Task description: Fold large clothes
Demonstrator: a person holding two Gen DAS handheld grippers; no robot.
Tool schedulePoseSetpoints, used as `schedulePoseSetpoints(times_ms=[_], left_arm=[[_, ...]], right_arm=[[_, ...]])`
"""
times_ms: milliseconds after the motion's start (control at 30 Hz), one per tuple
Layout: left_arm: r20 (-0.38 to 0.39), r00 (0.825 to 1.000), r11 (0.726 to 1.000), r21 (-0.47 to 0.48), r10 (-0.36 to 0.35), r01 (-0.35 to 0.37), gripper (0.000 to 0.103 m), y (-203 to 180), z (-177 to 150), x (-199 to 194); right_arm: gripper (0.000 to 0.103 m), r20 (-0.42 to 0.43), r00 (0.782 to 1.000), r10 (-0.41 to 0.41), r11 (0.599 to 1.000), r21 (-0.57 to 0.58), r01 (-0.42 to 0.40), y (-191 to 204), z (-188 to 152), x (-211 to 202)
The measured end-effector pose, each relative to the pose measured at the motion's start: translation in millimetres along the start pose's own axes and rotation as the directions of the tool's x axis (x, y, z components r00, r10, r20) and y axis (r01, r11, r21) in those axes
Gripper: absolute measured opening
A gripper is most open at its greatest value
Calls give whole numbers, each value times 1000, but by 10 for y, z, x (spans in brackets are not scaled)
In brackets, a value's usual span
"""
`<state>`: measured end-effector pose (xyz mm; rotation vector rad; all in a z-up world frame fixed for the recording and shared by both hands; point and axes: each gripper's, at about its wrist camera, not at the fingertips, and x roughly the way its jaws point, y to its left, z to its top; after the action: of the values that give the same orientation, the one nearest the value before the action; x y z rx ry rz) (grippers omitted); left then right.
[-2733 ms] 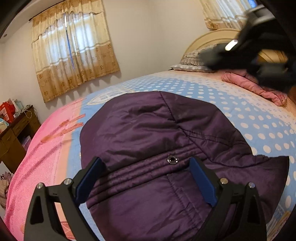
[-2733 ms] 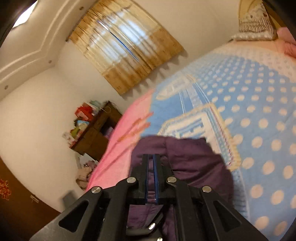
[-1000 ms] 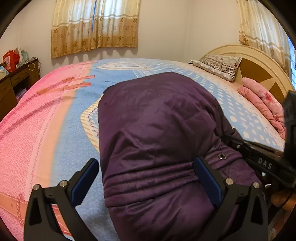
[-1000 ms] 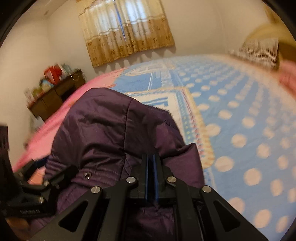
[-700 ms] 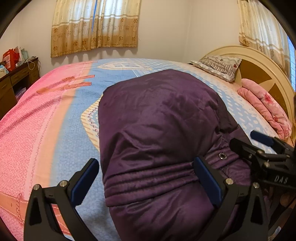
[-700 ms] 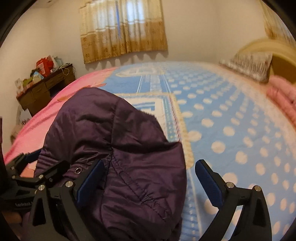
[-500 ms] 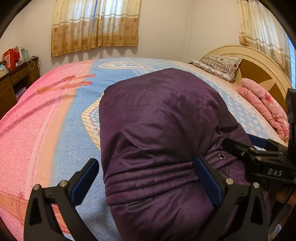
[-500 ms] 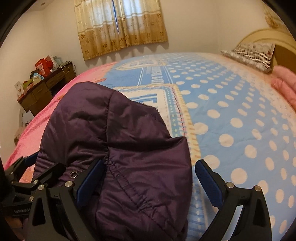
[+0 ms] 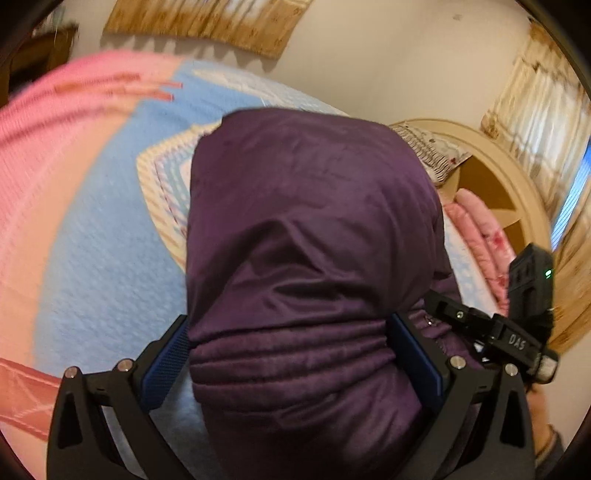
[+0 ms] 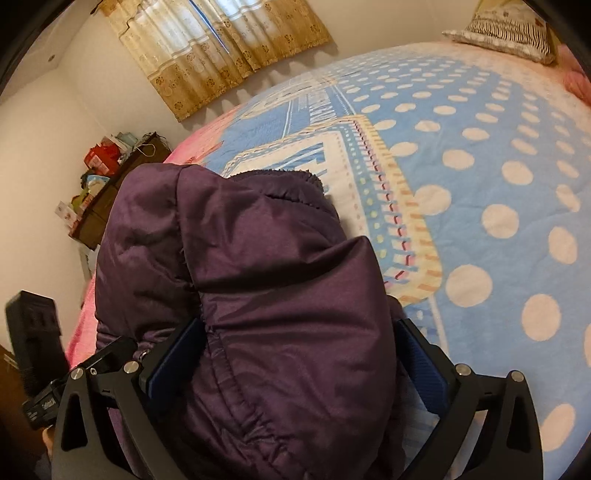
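Observation:
A dark purple padded jacket (image 9: 303, 206) lies folded in a thick bundle on the bed (image 9: 92, 240). My left gripper (image 9: 291, 354) is open wide over the bundle's near end, a blue pad on each side of the ribbed hem. My right gripper (image 10: 299, 358) is also open wide, straddling the jacket (image 10: 258, 258) from the other side, with puffy fabric filling the gap between its pads. Each gripper shows in the other's view: the right gripper (image 9: 498, 332) at the right edge, the left gripper (image 10: 40, 354) at the lower left. The near edge of the jacket is hidden behind the grippers.
The bed (image 10: 480, 166) has a blue dotted cover with a pink side. A striped pillow (image 10: 506, 26) and a folded pink blanket (image 9: 480, 229) lie by the cream headboard (image 9: 491, 173). A cluttered dark dresser (image 10: 107, 192) stands by the wall under curtains.
My right gripper was shut on the jacket's fabric a second ago and has opened wide, letting it go. Both grippers have dipped closer to the bundle and rolled, so both views tilt.

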<state>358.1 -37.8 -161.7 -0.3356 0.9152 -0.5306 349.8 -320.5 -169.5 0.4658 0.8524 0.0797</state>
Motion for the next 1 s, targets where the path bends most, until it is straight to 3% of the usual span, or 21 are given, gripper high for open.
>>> schedulePoseSetpoints(times_ms=[133, 433, 600, 1000], left_arm=[[-27, 998, 998, -30, -56, 55, 103, 46, -17, 41], [-12, 998, 997, -36, -65, 65, 103, -12, -66, 28], [-27, 989, 987, -79, -142, 140, 103, 150, -50, 102], [-26, 979, 978, -55, -203, 202, 103, 164, 10, 103]], right_arm=[[101, -15, 999, 40, 999, 28, -40, -52, -1, 50], [102, -37, 994, 98, 994, 58, -96, -115, 54, 116], [102, -53, 988, 143, 988, 71, -139, -167, 87, 169], [102, -62, 971, 232, 972, 49, -229, -254, 170, 278]])
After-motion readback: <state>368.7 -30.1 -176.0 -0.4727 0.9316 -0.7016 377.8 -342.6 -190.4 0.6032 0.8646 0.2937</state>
